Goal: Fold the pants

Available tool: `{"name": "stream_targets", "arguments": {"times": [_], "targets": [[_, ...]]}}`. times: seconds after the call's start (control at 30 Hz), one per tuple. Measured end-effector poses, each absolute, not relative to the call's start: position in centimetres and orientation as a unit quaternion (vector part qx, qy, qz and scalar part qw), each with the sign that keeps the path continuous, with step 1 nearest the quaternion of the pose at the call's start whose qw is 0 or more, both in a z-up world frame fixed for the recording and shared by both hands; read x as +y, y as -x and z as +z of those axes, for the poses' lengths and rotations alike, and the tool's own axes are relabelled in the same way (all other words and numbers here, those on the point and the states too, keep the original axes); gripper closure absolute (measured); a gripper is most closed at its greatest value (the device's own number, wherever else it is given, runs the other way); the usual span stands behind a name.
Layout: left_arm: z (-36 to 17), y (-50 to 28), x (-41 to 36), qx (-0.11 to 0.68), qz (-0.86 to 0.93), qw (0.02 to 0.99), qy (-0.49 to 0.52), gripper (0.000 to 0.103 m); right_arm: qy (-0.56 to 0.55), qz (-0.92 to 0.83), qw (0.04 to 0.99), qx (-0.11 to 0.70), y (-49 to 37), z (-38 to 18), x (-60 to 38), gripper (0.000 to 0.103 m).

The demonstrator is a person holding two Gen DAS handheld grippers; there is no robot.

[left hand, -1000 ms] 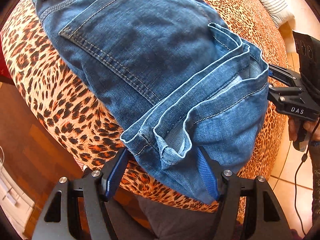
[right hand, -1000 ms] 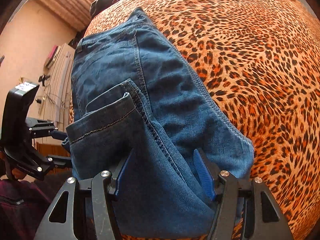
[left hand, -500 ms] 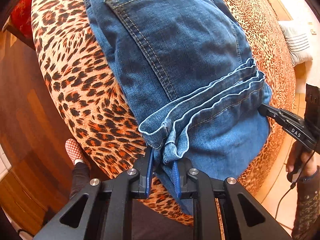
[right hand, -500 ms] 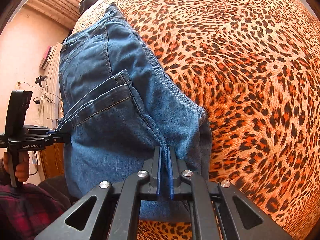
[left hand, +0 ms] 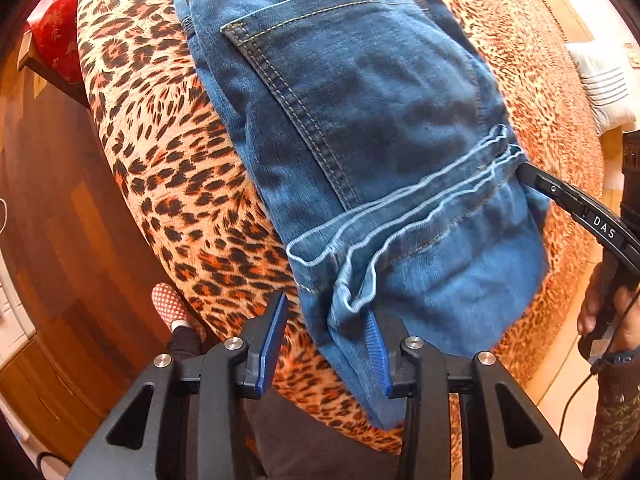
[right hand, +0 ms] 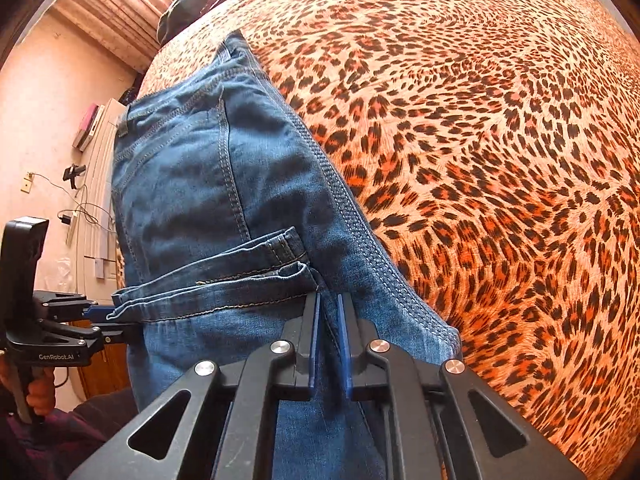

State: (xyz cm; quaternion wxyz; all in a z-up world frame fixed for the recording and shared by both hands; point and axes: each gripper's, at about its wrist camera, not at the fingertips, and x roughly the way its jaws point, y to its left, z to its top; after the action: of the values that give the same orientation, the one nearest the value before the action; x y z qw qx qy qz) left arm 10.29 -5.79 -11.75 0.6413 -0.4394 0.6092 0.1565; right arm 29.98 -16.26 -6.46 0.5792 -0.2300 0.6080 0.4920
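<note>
A bed (right hand: 500, 160) covered with a leopard-print spread carries everything here. A pair of blue jeans (left hand: 360, 128) lies directly on it near one edge, folded over so that the leg hems (left hand: 404, 216) rest across the seat just below a back pocket. The lower fold of the jeans hangs a little past the edge of the bed. At the far end of the bed lies a dark bundle (right hand: 192, 4), too blurred to identify.

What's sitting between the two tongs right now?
Only the folded jeans: their stacked leg hems run from the left tongs across to the right tongs, on the leopard-print cover. Both wrist views show it.
</note>
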Motion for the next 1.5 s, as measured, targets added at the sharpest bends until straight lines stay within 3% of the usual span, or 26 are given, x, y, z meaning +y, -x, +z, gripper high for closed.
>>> {"name": "stream_targets", "arguments": {"times": [0.07, 0.1, 0.13, 0.17, 0.27, 0.33, 0.37, 0.5, 0.6, 0.67, 0.8, 0.9, 1.1, 1.2, 1.5], "targets": [[-10.8, -9.2, -5.9, 0.609, 0.113, 0.643, 0.45, 0.059, 0.189, 0.502, 0.561, 0.631, -31.1, -5.2, -18.0, 0.087], [-10.7, -9.2, -6.6, 0.614, 0.092, 0.641, 0.451, 0.052, 0.183, 0.501, 0.552, 0.641, -31.5, -4.9, -18.8, 0.082], [-10.7, -9.3, -7.5, 0.619, 0.073, 0.64, 0.449, 0.049, 0.189, 0.497, 0.548, 0.645, -31.6, -4.6, -19.7, 0.071], [-10.8, -9.6, -8.4, 0.626, 0.055, 0.64, 0.441, 0.049, 0.203, 0.492, 0.549, 0.644, -31.6, -4.5, -20.6, 0.068], [-11.9, -10.5, -10.6, 0.657, 0.016, 0.629, 0.415, 0.051, 0.222, 0.475, 0.539, 0.659, -31.1, -5.6, -22.7, 0.068], [-12.9, -10.9, -11.7, 0.678, 0.018, 0.622, 0.392, 0.051, 0.244, 0.461, 0.54, 0.66, -30.4, -6.6, -23.7, 0.075], [-13.5, -11.0, -12.1, 0.69, 0.02, 0.617, 0.378, 0.052, 0.26, 0.455, 0.546, 0.653, -30.1, -6.7, -24.2, 0.089], [-13.8, -10.7, -11.2, 0.676, 0.017, 0.615, 0.405, 0.055, 0.208, 0.416, 0.568, 0.68, -31.0, -8.2, -25.5, 0.092], [-12.5, -9.3, -9.5, 0.654, 0.007, 0.627, 0.423, 0.057, 0.215, 0.42, 0.569, 0.673, -30.9, -6.7, -25.2, 0.085], [-11.4, -8.3, -8.1, 0.641, 0.012, 0.644, 0.417, 0.052, 0.201, 0.436, 0.575, 0.662, -31.1, -4.9, -24.2, 0.085], [-9.9, -6.7, -3.8, 0.614, 0.05, 0.661, 0.428, 0.043, 0.125, 0.454, 0.602, 0.645, -32.8, -1.8, -22.4, 0.068], [-9.0, -5.8, 0.8, 0.577, 0.084, 0.663, 0.469, 0.043, 0.098, 0.462, 0.604, 0.642, -33.5, -1.5, -19.3, 0.068], [-7.8, -5.1, 9.0, 0.499, 0.127, 0.665, 0.541, 0.032, 0.073, 0.468, 0.594, 0.649, -33.7, -2.6, -12.2, 0.067], [-8.3, -5.4, 12.4, 0.484, 0.144, 0.655, 0.562, 0.032, 0.065, 0.457, 0.599, 0.655, -33.7, -3.5, -8.9, 0.06], [-11.8, -7.0, 16.9, 0.466, 0.123, 0.634, 0.605, 0.03, 0.103, 0.457, 0.574, 0.671, -33.8, -6.2, 0.6, 0.055]]}}
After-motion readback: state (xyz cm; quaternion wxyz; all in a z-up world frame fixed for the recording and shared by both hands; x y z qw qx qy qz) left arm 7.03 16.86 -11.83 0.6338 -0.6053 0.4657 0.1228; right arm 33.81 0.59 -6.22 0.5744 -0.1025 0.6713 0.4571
